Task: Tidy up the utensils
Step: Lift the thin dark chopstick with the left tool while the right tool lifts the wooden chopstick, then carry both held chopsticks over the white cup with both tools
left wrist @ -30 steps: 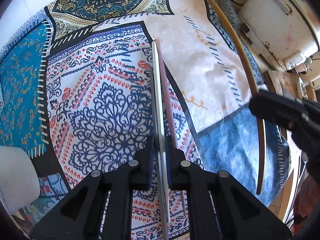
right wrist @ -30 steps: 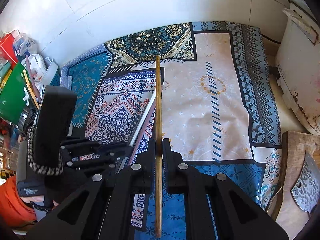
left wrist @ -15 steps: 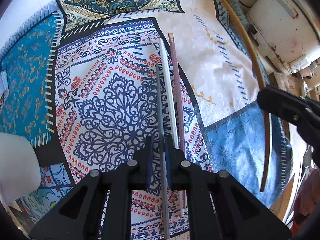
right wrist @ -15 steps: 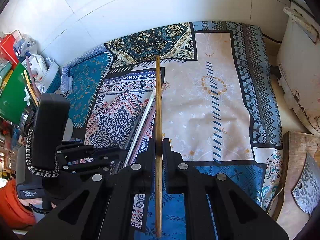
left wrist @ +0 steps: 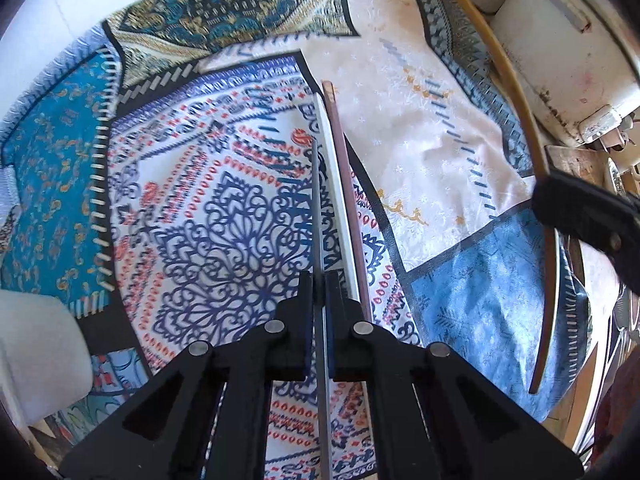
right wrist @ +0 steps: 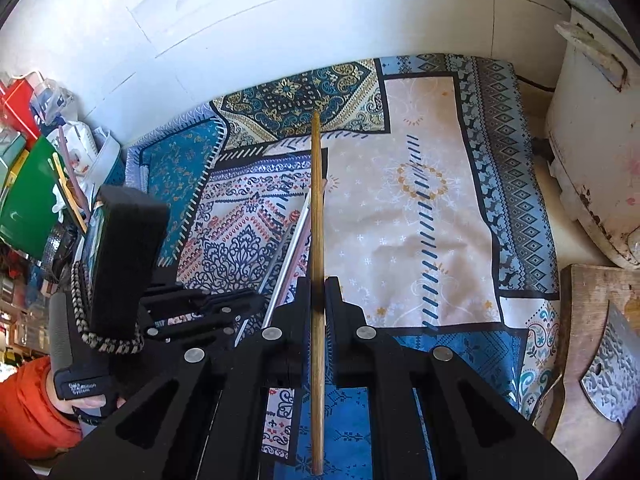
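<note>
My left gripper (left wrist: 319, 280) is shut on a thin grey metal chopstick (left wrist: 316, 208) and holds it over the patterned cloth (left wrist: 208, 216). A white chopstick (left wrist: 335, 200) and a reddish-brown chopstick (left wrist: 346, 200) lie side by side on the cloth just right of it. My right gripper (right wrist: 318, 286) is shut on a long wooden chopstick (right wrist: 317, 200) that points away over the cloth; it also shows at the right of the left wrist view (left wrist: 520, 92). The left gripper (right wrist: 208, 308) shows at the lower left of the right wrist view.
A white appliance (right wrist: 600, 140) stands at the right. A wooden board with a cleaver (right wrist: 612, 364) lies at the lower right. Green and red boxes (right wrist: 28, 192) crowd the left edge. A white object (left wrist: 36, 352) sits at the cloth's left. A white wall (right wrist: 280, 20) is behind.
The left gripper has shifted left off the white and reddish chopsticks, which now lie on the cloth, and holds the grey one. The right gripper with the wooden chopstick has barely moved.
</note>
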A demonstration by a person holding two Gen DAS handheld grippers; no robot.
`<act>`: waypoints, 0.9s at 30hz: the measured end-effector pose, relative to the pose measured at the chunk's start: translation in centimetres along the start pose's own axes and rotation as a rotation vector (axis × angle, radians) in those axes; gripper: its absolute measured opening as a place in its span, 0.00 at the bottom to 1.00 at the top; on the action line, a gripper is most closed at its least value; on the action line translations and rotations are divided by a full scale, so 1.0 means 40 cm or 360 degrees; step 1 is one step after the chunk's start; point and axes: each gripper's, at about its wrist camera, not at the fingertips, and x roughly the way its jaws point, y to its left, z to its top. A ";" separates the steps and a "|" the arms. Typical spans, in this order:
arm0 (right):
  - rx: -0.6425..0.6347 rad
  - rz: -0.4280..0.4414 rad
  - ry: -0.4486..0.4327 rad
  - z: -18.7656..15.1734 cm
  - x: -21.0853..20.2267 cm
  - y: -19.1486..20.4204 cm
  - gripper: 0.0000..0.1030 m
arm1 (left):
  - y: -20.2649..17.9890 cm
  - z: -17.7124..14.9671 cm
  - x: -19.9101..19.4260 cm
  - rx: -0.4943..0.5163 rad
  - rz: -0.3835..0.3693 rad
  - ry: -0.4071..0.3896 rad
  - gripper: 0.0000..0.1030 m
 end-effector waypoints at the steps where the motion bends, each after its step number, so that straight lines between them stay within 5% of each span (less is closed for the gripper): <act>1: -0.0004 0.0002 -0.0011 0.005 -0.004 0.005 0.06 | 0.003 -0.006 -0.015 -0.0002 0.0006 -0.0023 0.03; 27: -0.0301 0.0159 -0.0291 0.089 -0.074 0.339 0.06 | 0.197 -0.160 -0.539 -0.0256 0.0165 -0.0772 0.03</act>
